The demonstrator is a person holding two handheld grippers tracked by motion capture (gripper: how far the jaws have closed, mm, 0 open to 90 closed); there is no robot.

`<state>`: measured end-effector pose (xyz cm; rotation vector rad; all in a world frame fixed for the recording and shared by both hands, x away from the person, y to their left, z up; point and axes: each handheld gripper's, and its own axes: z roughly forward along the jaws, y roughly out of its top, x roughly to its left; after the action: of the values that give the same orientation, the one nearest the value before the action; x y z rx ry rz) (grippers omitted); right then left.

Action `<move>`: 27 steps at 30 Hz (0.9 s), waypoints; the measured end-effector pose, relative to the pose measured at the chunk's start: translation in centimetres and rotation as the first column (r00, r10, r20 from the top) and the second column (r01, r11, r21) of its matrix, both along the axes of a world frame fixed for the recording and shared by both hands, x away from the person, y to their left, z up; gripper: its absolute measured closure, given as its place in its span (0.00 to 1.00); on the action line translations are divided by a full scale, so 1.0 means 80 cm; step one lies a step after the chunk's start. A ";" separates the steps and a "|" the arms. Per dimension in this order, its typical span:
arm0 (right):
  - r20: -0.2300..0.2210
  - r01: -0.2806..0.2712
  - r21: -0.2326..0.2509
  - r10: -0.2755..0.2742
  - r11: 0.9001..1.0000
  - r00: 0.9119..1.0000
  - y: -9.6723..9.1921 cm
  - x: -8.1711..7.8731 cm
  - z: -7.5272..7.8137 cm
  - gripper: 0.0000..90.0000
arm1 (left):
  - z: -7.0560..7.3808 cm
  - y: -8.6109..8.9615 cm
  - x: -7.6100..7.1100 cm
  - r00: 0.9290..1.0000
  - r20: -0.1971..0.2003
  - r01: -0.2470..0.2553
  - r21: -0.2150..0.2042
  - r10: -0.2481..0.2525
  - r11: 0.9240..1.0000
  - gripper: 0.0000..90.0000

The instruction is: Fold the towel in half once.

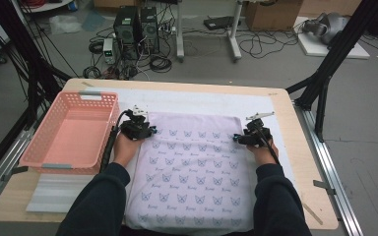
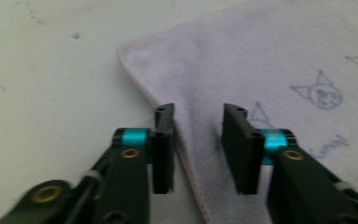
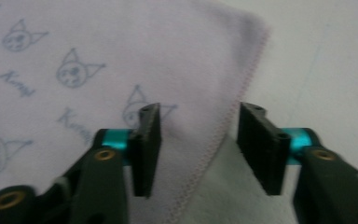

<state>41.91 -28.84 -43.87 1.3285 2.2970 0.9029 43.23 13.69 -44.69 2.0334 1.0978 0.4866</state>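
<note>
Early stage, by the look of it. Towel spread flat and unfolded on the surface, near hem hanging over the front edge, pink basket beside it to the left. Left gripper at the far left corner, fingers spread, straddling the side hem, not pinching yet. Right gripper at the far right corner, fingers likewise apart over the hem. Left to do, probably: grip both corners, fold, perhaps move to the basket.

Left gripper straddles towel edge — jaws apart (blurred).
</note>
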 end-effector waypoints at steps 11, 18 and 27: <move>0.020 -0.009 -0.012 0.009 1.000 1.000 0.003 0.005 0.003 0.97 | 0.002 0.007 0.008 0.999 -0.027 -0.035 -0.079 0.033 0.996 0.95; 0.125 0.032 0.017 -0.034 0.999 0.992 -0.001 0.018 0.016 0.97 | 0.020 0.011 0.021 0.994 0.007 -0.106 -0.157 0.108 0.982 0.95; 0.152 0.025 0.084 -0.037 0.996 0.988 -0.008 0.014 0.036 0.97 | 0.044 0.020 0.010 0.996 0.052 -0.063 -0.218 0.076 0.974 0.95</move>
<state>43.03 -29.48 -41.03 1.2760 2.1381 1.0610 44.02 15.28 -41.20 1.7857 1.1367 0.4403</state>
